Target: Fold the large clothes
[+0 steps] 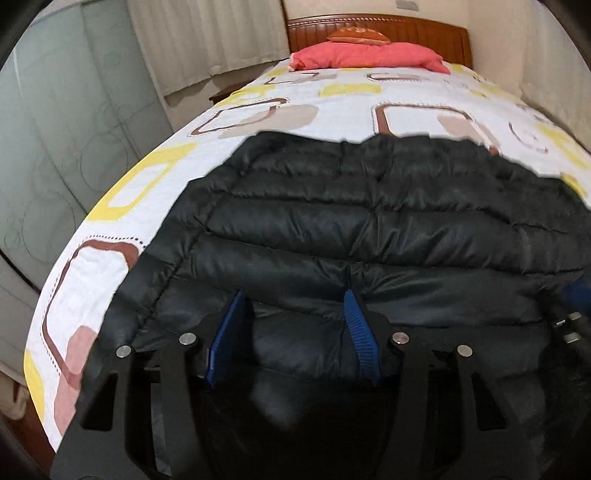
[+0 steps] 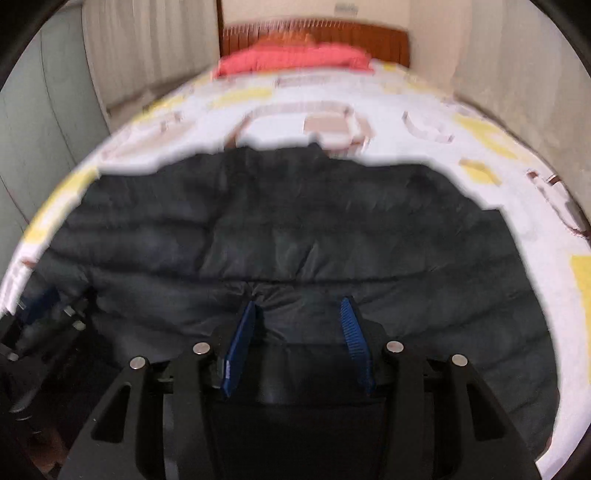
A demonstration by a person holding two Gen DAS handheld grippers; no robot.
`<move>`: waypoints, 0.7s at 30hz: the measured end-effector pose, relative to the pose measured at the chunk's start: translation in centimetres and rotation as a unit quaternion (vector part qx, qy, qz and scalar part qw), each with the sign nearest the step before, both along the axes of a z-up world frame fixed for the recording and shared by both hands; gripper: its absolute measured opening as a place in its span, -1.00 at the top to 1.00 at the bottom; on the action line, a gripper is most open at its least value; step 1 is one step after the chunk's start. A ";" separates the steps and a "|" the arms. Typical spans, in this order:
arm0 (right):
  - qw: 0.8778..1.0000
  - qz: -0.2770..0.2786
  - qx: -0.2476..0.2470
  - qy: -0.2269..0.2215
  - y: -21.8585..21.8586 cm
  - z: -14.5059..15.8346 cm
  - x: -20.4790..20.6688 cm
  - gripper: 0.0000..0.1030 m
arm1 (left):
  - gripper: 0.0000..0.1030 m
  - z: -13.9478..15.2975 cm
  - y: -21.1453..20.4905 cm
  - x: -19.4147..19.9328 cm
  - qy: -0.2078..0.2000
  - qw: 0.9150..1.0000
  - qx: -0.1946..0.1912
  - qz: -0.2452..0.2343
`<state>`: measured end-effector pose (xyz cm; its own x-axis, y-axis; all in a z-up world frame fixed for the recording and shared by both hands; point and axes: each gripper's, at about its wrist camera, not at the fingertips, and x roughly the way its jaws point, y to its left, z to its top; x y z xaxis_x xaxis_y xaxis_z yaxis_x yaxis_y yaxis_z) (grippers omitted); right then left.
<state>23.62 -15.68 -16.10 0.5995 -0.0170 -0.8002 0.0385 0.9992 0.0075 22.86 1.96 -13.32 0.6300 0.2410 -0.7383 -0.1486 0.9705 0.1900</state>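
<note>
A black quilted puffer jacket lies spread flat on the bed; it also fills the right wrist view. My left gripper is open, its blue-padded fingers low over the jacket's near edge with fabric bulging between them. My right gripper is open too, fingers over the jacket's near edge. The right gripper shows at the right edge of the left wrist view, and the left gripper at the left edge of the right wrist view. Whether the pads touch the fabric I cannot tell.
The bed has a white sheet with yellow and brown squares. A pink pillow and an orange cushion lie by the wooden headboard. Curtains and a pale wardrobe stand left of the bed.
</note>
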 end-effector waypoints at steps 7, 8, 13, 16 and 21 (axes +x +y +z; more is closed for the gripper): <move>1.000 -0.009 0.022 0.003 -0.4 0.4 0.2 0.06 | 0.12 1.6 0.3 -0.3 -0.009 1.000 -0.026 0.000; 0.999 -0.013 0.031 -0.004 -0.6 1.0 0.1 0.06 | 0.12 2.1 0.3 -0.2 -0.018 0.999 -0.029 0.003; 0.999 -0.011 0.028 -0.017 0.6 1.2 1.3 0.06 | 0.08 1.3 0.0 2.1 -0.015 1.000 -0.009 0.001; 1.000 -0.003 0.008 -0.001 1.2 -0.6 2.3 0.06 | 0.11 0.2 -0.2 2.7 -0.005 1.000 -0.001 -0.003; 1.000 -0.011 0.005 -0.026 1.4 1.4 1.1 0.06 | 0.13 1.0 0.4 2.0 -0.019 1.000 -0.006 0.003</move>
<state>24.75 -14.27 -14.66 0.6395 -0.0221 -0.7685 0.0592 0.9980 0.0205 24.86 2.34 -12.33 0.6564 0.2366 -0.7164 -0.1612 0.9716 0.1732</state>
